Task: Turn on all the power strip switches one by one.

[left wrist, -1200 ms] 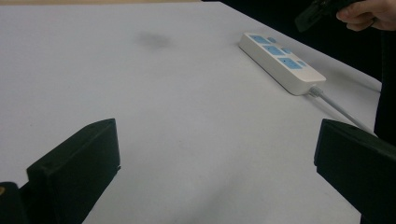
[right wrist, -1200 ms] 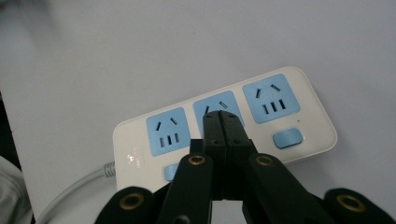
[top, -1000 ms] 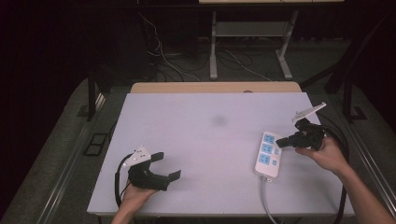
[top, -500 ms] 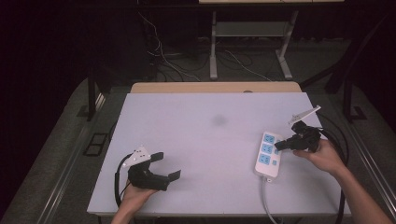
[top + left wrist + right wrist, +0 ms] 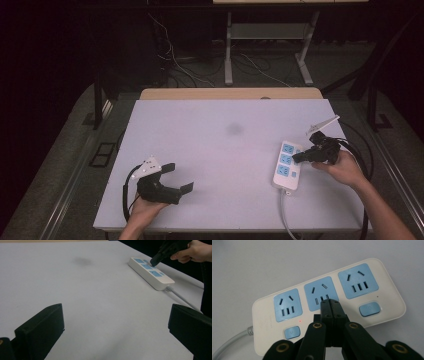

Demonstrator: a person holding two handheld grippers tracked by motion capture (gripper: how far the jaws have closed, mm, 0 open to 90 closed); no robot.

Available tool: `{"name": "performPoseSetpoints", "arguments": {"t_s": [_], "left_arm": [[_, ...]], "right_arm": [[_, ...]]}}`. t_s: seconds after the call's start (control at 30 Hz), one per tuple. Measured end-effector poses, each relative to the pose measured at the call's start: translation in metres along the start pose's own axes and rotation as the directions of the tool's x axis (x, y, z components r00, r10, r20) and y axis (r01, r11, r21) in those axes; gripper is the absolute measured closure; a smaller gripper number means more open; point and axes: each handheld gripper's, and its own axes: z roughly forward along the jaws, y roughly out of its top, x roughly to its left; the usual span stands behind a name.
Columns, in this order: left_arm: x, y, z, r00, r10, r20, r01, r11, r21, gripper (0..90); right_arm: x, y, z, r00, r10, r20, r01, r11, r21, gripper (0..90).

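In the lower left of the high view the left tongs are held low over the white surface by a hand entering from the bottom edge; their jaws are set wide apart with nothing between them, as is confirmed in the left gripper view, where the two black jaws stand at the lower corners of the frame. At the lower right of the high view a white power strip with three blue sockets is laid flat on the surface, its grey cable running off toward the bottom edge. The right tongs are held by the other hand just right of the strip, with their tip over its middle; in the right gripper view the jaws are seen pressed together, their joined tip lying at the lower edge of the middle socket, and a small red light is seen near the left socket; contact cannot be told. Toward the centre of the surface a faint dark smudge is seen; beyond the far edge, cables lie on the dark floor.
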Motion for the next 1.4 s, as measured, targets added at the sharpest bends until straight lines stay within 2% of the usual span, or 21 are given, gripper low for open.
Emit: {"name": "performPoseSetpoints", "arguments": {"t_s": [0.1, 0.2, 0.33, 0.63, 0.8, 0.93, 1.1, 1.4], "left_arm": [[-0.0005, 0.0003, 0.0001, 1.0, 0.001, 0.002, -0.001, 1.0, 0.0, 0.0], [-0.0009, 0.0004, -0.0002, 1.0, 0.006, 0.003, -0.006, 1.0, 0.002, 0.0], [-0.0012, 0.0, -0.0001, 1.0, 0.005, 0.005, -0.005, 1.0, 0.002, 0.0], [0.0003, -0.0007, 0.0, 1.0, -0.007, 0.0, 0.007, 1.0, 0.0, 0.0], [0.0003, -0.0007, 0.0002, 1.0, -0.009, 0.001, 0.009, 1.0, -0.001, 0.0], [-0.0001, -0.0009, 0.0002, 1.0, -0.007, 0.004, 0.007, 1.0, 0.001, 0.0], [0.0014, -0.0009, 0.0006, 0.9999, -0.01, 0.005, 0.01, 0.9999, 0.003, 0.0], [0.0012, -0.0011, 0.0007, 0.9999, -0.012, 0.005, 0.012, 0.9999, 0.003, 0.0]], "right_arm": [[0.0045, 0.0014, 0.0012, 0.9991, -0.029, 0.029, 0.029, 1.0, 0.013, 90.0], [0.0041, -0.0002, 0.0016, 0.9992, -0.027, 0.029, 0.027, 1.0, 0.006, 90.0], [0.0078, -0.0016, 0.0025, 0.9974, -0.045, 0.057, 0.045, 0.999, 0.004, 90.0], [0.0064, -0.002, 0.0022, 0.9981, -0.04, 0.047, 0.04, 0.999, 0.0, 90.0], [0.0078, -0.0016, 0.0024, 0.9973, -0.046, 0.057, 0.046, 0.999, 0.001, 90.0], [0.0062, -0.0015, 0.0022, 0.9986, -0.027, 0.045, 0.027, 1.0, 0.0, 90.0], [0.0099, 0.0009, 0.0012, 0.9975, -0.02, 0.067, 0.019, 1.0, 0.007, 90.0], [0.0097, 0.0008, -0.0019, 0.9995, 0.007, 0.031, -0.007, 1.0, 0.005, 90.0]]}}
